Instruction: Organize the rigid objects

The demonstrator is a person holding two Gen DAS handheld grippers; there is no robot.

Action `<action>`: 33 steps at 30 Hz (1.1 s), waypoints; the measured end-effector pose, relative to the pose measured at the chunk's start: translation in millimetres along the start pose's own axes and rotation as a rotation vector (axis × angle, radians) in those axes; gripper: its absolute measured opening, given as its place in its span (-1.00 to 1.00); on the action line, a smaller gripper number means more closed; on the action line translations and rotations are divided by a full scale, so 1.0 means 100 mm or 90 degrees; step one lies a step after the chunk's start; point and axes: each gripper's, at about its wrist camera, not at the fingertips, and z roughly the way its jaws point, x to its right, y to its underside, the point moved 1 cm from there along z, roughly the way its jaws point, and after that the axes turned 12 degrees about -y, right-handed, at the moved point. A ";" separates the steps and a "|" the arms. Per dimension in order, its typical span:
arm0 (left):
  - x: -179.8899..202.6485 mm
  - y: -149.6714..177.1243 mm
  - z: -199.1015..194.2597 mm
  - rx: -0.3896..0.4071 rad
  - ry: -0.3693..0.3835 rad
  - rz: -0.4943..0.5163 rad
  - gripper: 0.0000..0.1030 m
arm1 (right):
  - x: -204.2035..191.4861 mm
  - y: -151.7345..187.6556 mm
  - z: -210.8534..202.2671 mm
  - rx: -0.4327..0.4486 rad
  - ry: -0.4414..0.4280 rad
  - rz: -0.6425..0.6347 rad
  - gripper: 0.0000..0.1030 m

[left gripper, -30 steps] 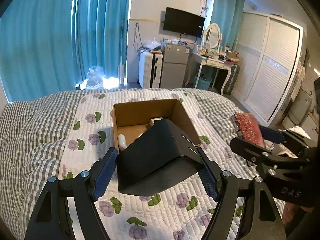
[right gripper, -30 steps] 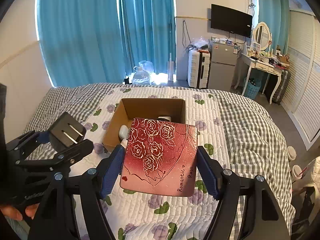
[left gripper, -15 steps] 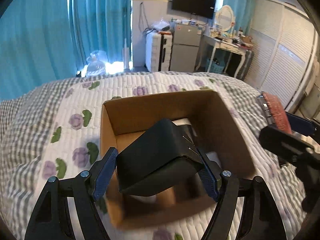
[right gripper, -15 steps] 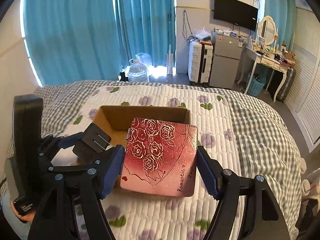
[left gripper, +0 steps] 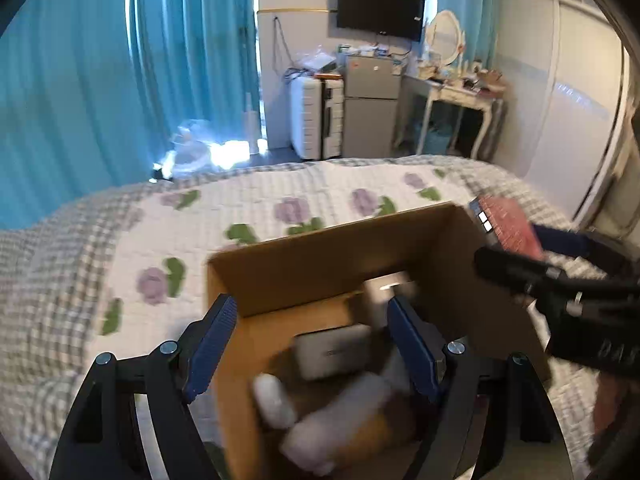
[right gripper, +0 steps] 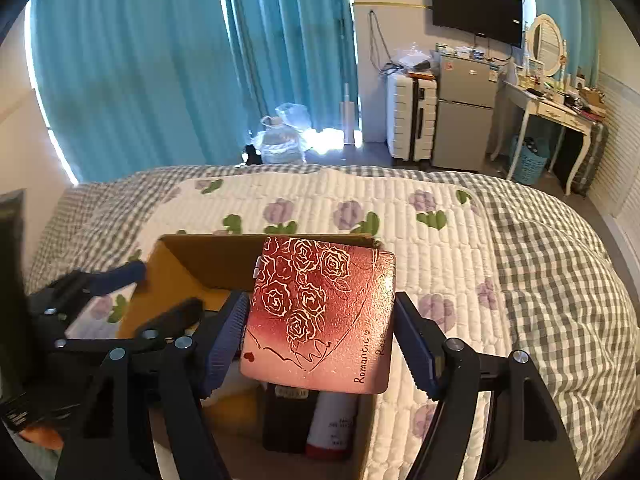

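Right wrist: gripper (right gripper: 320, 344) clamped on tin (right gripper: 320, 312), held over box (right gripper: 188, 252) for lowering in; left gripper (left gripper: 312, 344) spread, nothing held, above contents.

Bedroom interior, daylight through teal curtains

The bed (right gripper: 520, 240) carries a grey-checked cover and a white quilt (right gripper: 320, 200) printed with purple flowers. Beyond the bed, teal curtains (right gripper: 160, 60) hang to the floor, with bright light at their foot. Right of the curtains stand a white suitcase (right gripper: 410, 116) and a grey fridge (right gripper: 466, 112); a television (right gripper: 476, 10) is mounted on the white wall above. Further right stands a white dressing table (right gripper: 552, 112) with an oval mirror (right gripper: 546, 44).
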 end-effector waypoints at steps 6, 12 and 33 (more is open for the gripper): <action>-0.30 0.05 -0.02 -0.005 -0.048 -0.047 0.55 | -0.06 0.02 0.26 -0.032 -0.008 -0.013 0.40; -0.43 -0.03 -0.21 0.037 -0.040 -0.072 0.56 | -0.06 0.04 0.53 -0.054 -0.006 -0.007 0.41; -0.47 -0.39 -2.74 0.199 -0.035 -0.081 0.63 | -0.74 -0.02 -2.14 0.096 0.093 -0.028 0.83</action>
